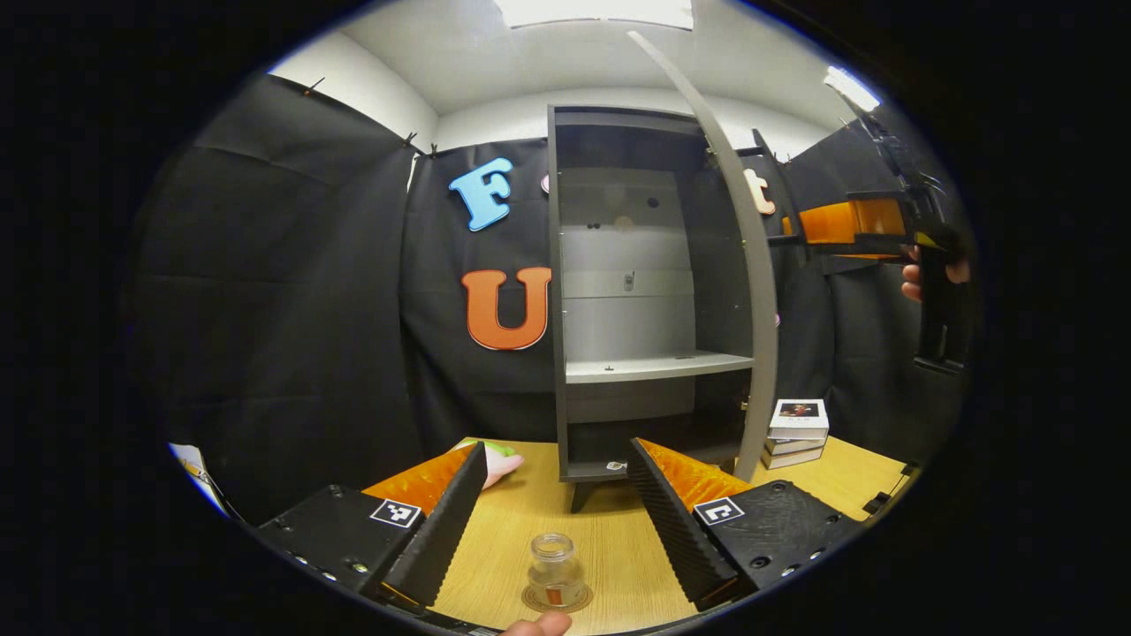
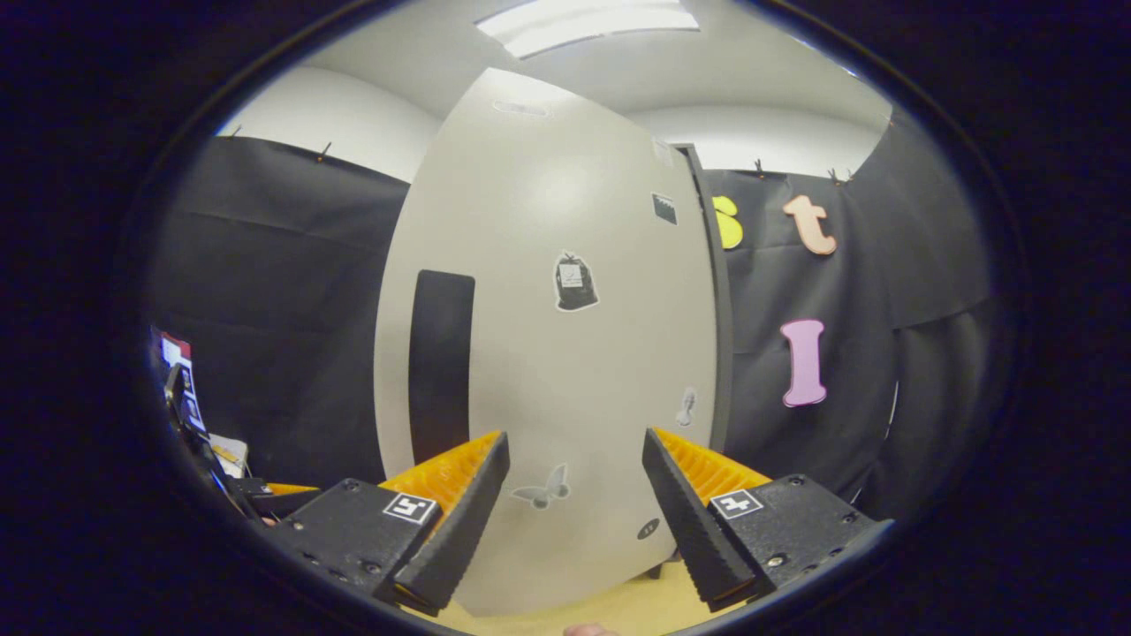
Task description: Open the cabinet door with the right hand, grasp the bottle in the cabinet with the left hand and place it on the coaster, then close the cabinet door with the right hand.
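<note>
A small clear glass bottle [image 1: 552,570] stands upright on a round coaster [image 1: 557,602] on the wooden table, low between my left gripper's fingers. The left gripper [image 1: 558,446] is open and neither finger touches the bottle. Beyond it the grey cabinet [image 1: 618,291] stands open, its door [image 1: 751,291] swung out edge-on to the right. My right gripper [image 1: 853,221] is held up by a hand to the right of that door. In the right gripper view the right gripper [image 2: 575,437] is open, facing the door's pale outer face [image 2: 565,353] and its dark handle [image 2: 440,362].
A stack of small boxes [image 1: 798,431] sits on the table [image 1: 822,486] right of the cabinet. The cabinet's shelf [image 1: 654,364] is bare. A pink and green object [image 1: 499,459] lies behind my left finger. A fingertip [image 1: 539,625] shows at the bottom edge.
</note>
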The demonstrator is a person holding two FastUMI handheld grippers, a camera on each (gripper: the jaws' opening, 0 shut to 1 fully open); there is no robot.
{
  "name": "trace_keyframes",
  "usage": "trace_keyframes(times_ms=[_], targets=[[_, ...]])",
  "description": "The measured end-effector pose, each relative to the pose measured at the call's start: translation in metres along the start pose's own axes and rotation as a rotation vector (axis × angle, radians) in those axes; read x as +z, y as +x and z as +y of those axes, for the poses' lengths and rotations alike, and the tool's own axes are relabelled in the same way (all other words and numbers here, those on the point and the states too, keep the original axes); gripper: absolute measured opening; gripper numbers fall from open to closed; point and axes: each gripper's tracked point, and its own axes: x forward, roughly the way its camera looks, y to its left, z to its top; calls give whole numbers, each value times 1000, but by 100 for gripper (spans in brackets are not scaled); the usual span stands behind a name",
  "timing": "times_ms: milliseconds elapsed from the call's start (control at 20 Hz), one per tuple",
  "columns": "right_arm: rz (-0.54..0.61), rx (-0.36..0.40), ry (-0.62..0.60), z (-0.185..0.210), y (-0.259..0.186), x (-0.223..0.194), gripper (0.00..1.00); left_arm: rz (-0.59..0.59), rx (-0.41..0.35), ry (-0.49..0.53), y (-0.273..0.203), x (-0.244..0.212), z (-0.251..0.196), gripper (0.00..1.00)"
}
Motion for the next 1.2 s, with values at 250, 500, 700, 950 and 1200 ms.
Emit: trace_keyframes(times_ms=[250,500,700,950,1200], targets=[[29,60,8,38,61,-5,98,8,19,-4,7,-4,15,96],[39,51,9,59,119,-13,94,6,35,-13,20,-12,27,96],[47,61,61,60,129,-16,99,9,39,-21,22,-15,28,96],[43,22,56,40,111,-16,95,9,32,-29,24,-15,23,96],[39,-8,62,23,80,-17,95,-5,21,-25,24,-7,16,96]])
